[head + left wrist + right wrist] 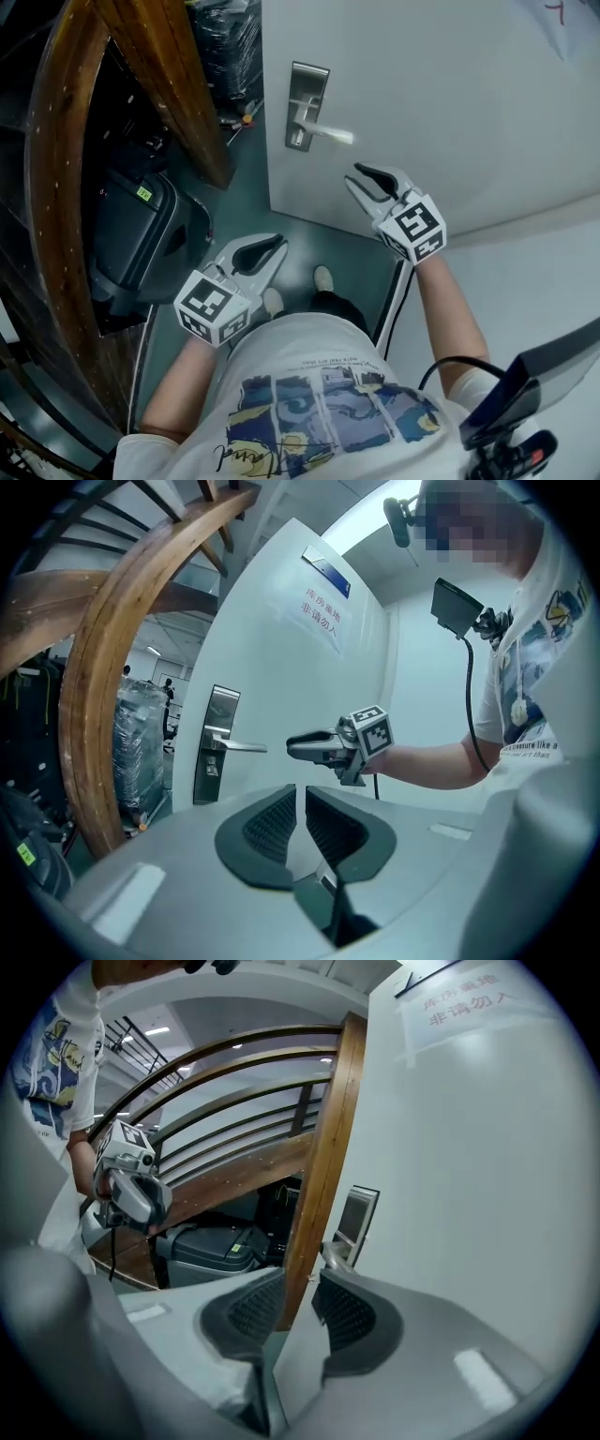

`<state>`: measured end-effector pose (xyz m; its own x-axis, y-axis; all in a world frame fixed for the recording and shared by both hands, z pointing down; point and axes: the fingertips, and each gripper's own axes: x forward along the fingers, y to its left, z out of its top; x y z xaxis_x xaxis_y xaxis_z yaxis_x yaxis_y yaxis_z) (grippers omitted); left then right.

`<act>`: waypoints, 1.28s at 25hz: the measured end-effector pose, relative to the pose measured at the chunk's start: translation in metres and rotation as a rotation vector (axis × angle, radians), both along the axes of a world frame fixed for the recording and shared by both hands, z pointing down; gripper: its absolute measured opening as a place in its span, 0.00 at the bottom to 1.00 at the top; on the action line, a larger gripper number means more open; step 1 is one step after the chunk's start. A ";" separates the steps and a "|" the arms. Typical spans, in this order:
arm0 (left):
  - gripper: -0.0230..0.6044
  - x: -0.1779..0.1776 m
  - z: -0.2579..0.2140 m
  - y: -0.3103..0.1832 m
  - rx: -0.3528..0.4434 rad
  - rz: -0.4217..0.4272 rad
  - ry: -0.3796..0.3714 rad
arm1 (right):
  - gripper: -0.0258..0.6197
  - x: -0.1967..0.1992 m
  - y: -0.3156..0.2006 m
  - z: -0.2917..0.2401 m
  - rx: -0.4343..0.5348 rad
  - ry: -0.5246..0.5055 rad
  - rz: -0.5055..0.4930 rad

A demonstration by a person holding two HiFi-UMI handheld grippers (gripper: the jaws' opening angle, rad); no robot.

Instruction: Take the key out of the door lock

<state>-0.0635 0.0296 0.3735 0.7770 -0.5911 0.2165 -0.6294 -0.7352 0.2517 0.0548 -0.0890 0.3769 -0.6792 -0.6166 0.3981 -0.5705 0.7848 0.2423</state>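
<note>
The white door carries a steel lock plate with a lever handle. Below the lever, the keyhole area is too small for me to make out a key. My right gripper hovers a little to the right of and below the lever's tip. It is open, with nothing between its pads. In the right gripper view its jaws frame the door edge and lock plate. My left gripper hangs lower and farther from the door. Its jaws are narrowly apart and empty.
A curved wooden stair rail and a wooden post stand left of the door. A dark case sits beneath the rail. Wrapped goods lie behind. A paper notice hangs on the door. The person's shoes stand on the green floor.
</note>
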 end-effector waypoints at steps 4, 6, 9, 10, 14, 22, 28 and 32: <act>0.10 -0.007 -0.002 -0.016 -0.002 -0.032 0.012 | 0.23 -0.013 -0.040 -0.008 0.036 0.052 -0.053; 0.10 -0.010 0.000 -0.023 -0.003 -0.045 0.010 | 0.26 -0.018 -0.057 -0.007 0.037 0.077 -0.082; 0.10 -0.015 0.002 -0.033 -0.019 -0.081 0.025 | 0.29 -0.025 -0.075 0.002 0.016 0.121 -0.129; 0.10 -0.014 0.002 -0.037 -0.022 -0.093 0.031 | 0.30 -0.026 -0.080 0.006 0.012 0.140 -0.149; 0.10 -0.007 0.003 -0.049 -0.025 -0.126 0.033 | 0.30 -0.030 -0.092 0.021 -0.018 0.187 -0.229; 0.10 0.007 0.008 -0.071 -0.042 -0.181 0.037 | 0.30 -0.040 -0.099 0.047 -0.083 0.179 -0.361; 0.10 0.014 0.015 -0.081 -0.063 -0.209 0.032 | 0.23 -0.043 -0.103 0.044 -0.066 0.105 -0.371; 0.10 0.017 0.024 -0.089 -0.088 -0.226 0.037 | 0.22 -0.042 -0.103 0.045 -0.070 0.074 -0.378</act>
